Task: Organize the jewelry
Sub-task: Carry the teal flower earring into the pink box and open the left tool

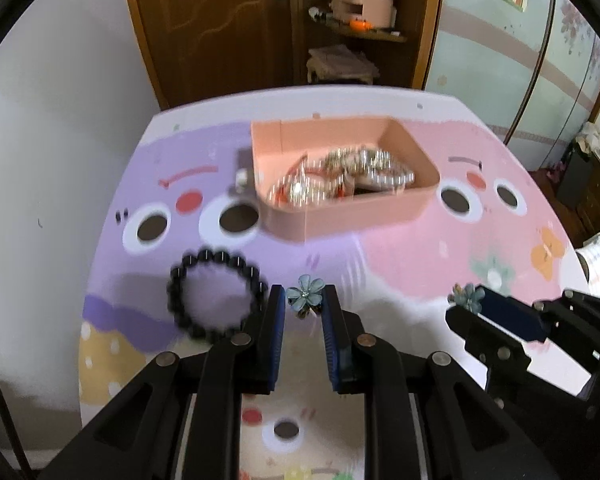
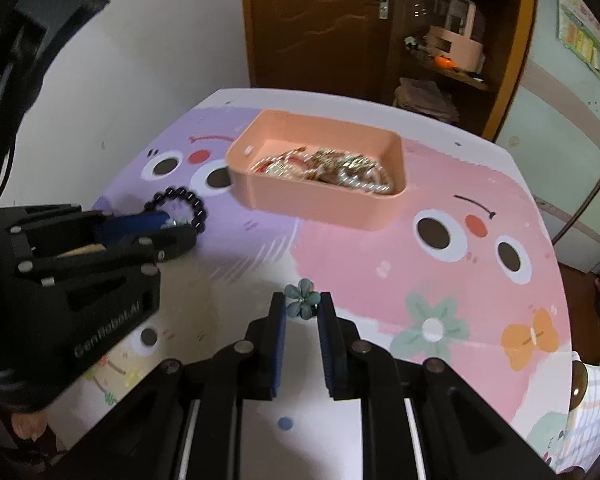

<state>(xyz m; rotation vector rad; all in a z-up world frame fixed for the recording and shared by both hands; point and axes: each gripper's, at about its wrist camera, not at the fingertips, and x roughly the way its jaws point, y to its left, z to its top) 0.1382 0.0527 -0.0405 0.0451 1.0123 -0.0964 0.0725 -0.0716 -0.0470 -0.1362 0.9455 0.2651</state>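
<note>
Pastel cartoon faces cover the round table (image 2: 440,184), and on its far half stands the pink tray (image 2: 320,204), long axis running across the view, already heaped with shiny, silvery jewelry (image 2: 332,170). That tray is what the coming move appears to turn on: it lies ahead of and beyond both grippers, across a bare stretch of tabletop, with its near wall facing them. From the left wrist view it sits straight ahead and slightly to the right; from the right wrist view it sits ahead and a little to the left, so neither hand looks clearly nearer, and both would have to carry forward and clear the near wall before letting go. A black bead bracelet (image 1: 216,292) lies flat on the purple patch, just beside the left gripper's outer finger, apart from the tray and not yet put away. The left gripper (image 1: 305,300) is nearly closed, pinching a small teal flower clip (image 1: 305,290) at its fingertips; the right gripper (image 2: 303,300) is likewise narrowed onto a second teal flower clip (image 2: 303,294). Both clips appear lifted off the table, though that is a judgement from their shadows. Motion blur smears the tray's contents, so single pieces cannot be told apart, and a small dark object beside the tray's left wall in the left wrist view is too blurred to name. How firmly either clip is seated between the pads is also hard to make out.
</note>
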